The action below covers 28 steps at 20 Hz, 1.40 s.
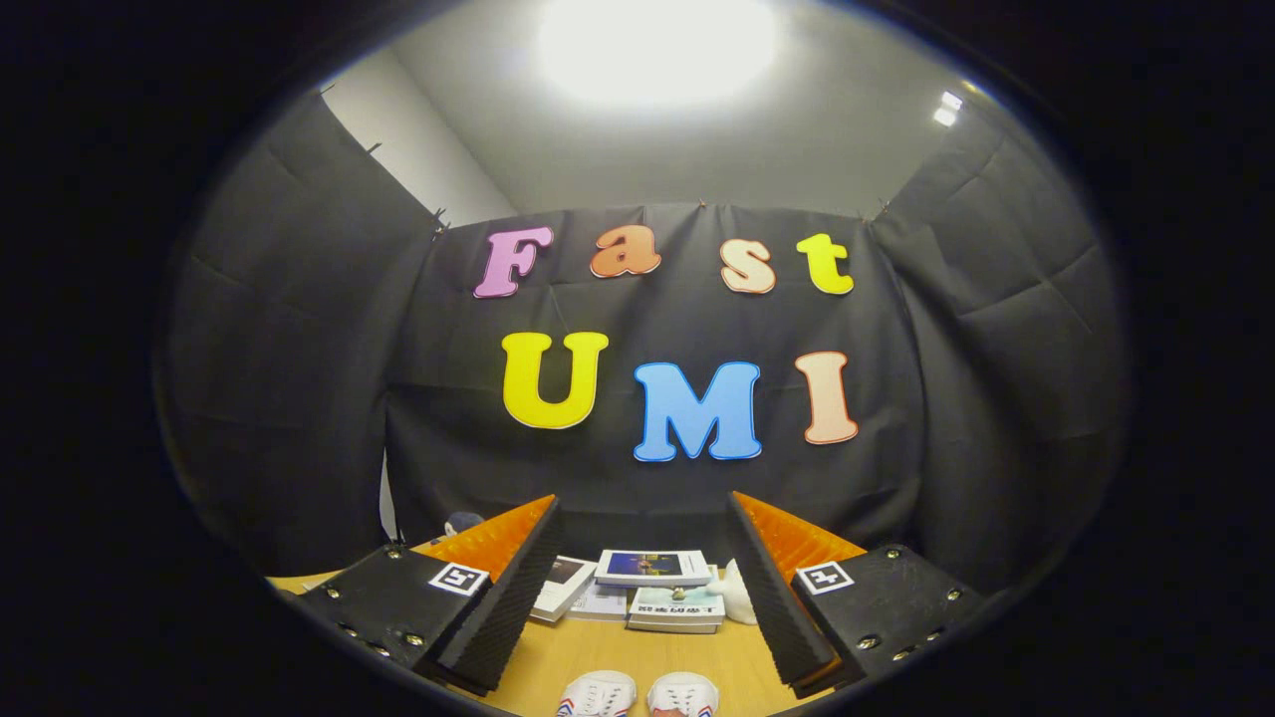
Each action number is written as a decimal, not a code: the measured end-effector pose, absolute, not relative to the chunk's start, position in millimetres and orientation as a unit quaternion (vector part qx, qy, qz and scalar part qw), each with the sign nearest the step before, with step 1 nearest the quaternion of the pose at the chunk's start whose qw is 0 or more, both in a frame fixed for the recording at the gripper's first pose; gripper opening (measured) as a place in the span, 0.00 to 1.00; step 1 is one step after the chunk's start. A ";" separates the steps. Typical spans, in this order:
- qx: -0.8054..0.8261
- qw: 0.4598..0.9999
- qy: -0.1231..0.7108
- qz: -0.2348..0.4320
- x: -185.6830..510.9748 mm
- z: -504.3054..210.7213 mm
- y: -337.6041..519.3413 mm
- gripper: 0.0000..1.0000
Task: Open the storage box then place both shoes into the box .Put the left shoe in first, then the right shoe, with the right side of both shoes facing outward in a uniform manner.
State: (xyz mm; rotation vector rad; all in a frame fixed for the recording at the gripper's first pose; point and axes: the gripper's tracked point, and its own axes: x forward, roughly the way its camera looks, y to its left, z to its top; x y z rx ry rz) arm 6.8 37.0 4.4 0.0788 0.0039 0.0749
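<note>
In the gripper view, the hand-held gripper (pixel 642 588) is spread wide, its two fingers well apart with ribbed, ridged inner pads, and nothing is held or touched between them. Each finger carries a flat plate with screws and a small square printed marker.

The pair of white shoes with red and blue stripes at the toe (pixel 637 694) lies on the light wooden bench (pixel 647 647), between the fingers and close in under them; just the two rounded toe caps show, side by side and near each other, their surface smooth-looking.

Beyond the shoes, further along the bench and between the fingertips, rests a loose stack of flat paperback books (pixel 652 583), some overlapping, the topmost with a dark cover. Just beside the stack, near the right finger, sits a small white rounded object (pixel 735 590), too partly hidden to identify.
</note>
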 end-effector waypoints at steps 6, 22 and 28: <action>0.127 0.988 0.065 0.064 5.2 -35.0 60.4 0.97; 0.352 0.895 0.236 0.139 -10.2 -133.1 132.8 0.98; 0.407 0.852 0.289 0.156 -17.2 -164.9 159.4 0.98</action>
